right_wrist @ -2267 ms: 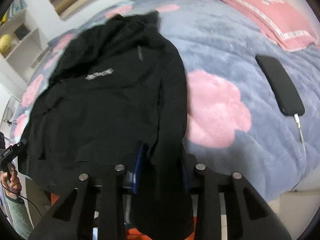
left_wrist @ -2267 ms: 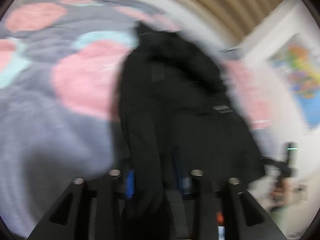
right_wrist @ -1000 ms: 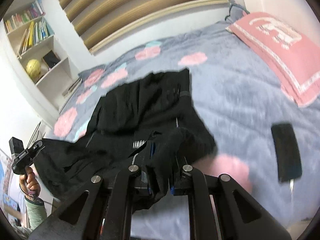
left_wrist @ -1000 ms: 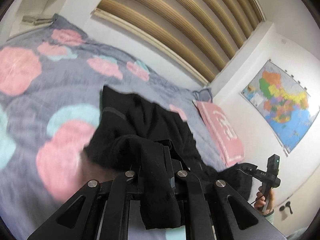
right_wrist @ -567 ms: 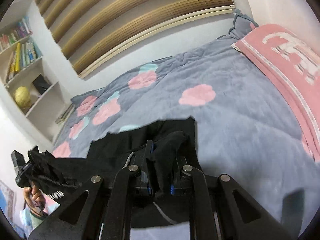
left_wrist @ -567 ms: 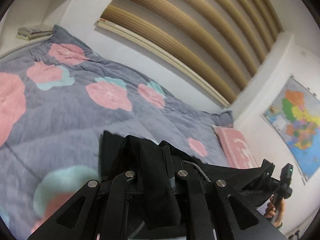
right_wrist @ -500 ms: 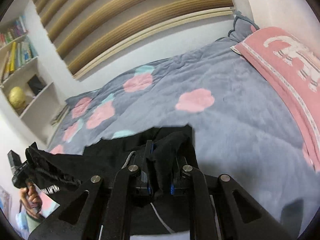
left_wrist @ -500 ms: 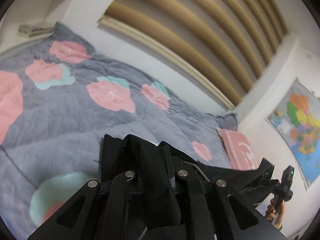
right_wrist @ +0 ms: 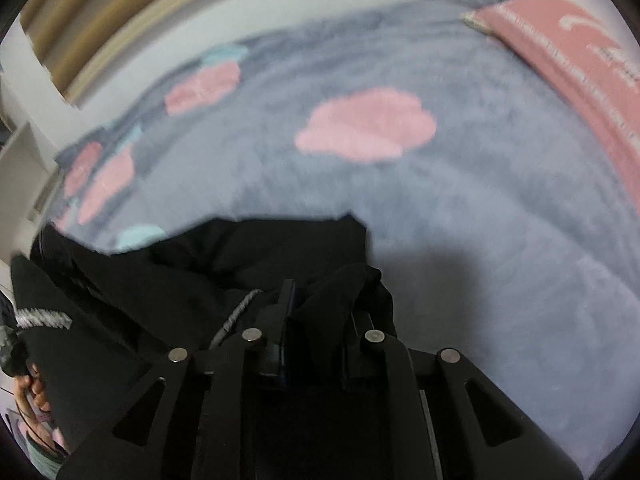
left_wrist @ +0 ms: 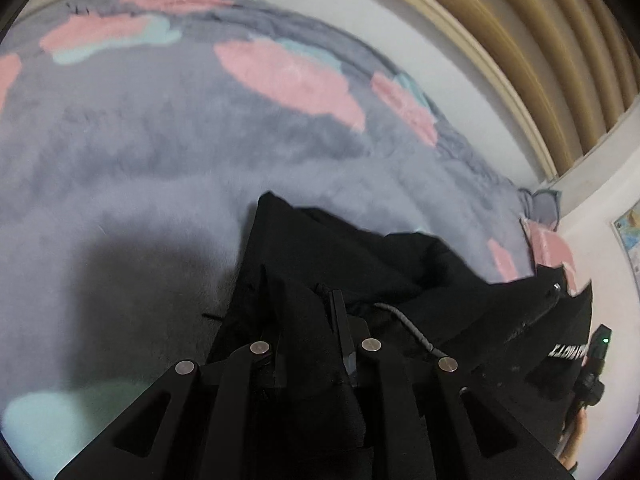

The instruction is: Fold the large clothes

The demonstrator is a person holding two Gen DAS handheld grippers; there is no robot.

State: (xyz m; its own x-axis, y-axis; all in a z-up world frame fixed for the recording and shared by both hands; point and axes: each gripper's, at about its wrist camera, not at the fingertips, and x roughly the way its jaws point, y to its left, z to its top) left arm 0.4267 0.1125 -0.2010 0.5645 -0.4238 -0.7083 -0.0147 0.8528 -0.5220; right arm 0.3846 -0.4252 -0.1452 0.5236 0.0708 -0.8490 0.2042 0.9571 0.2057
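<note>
- Garment first: the black hoodie [left_wrist: 360, 264] hangs bunched between both grippers, low over the grey flowered blanket [left_wrist: 168, 152], its far edge touching the blanket.
- Left gripper [left_wrist: 316, 344] is clamped on a fold of the hoodie; right gripper [right_wrist: 316, 320] pinches another fold (a grey drawstring [right_wrist: 236, 312] trails beside it).
- Step in hand, I judge: carrying the held edge over to make a fold.
- Next move calls for lowering both edges evenly onto the blanket before letting go.

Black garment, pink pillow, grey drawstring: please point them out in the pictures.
black garment [left_wrist: 360, 256], left wrist view, upper fold.
pink pillow [right_wrist: 568, 48], right wrist view, top face.
grey drawstring [left_wrist: 404, 322], left wrist view, mid-cord.
</note>
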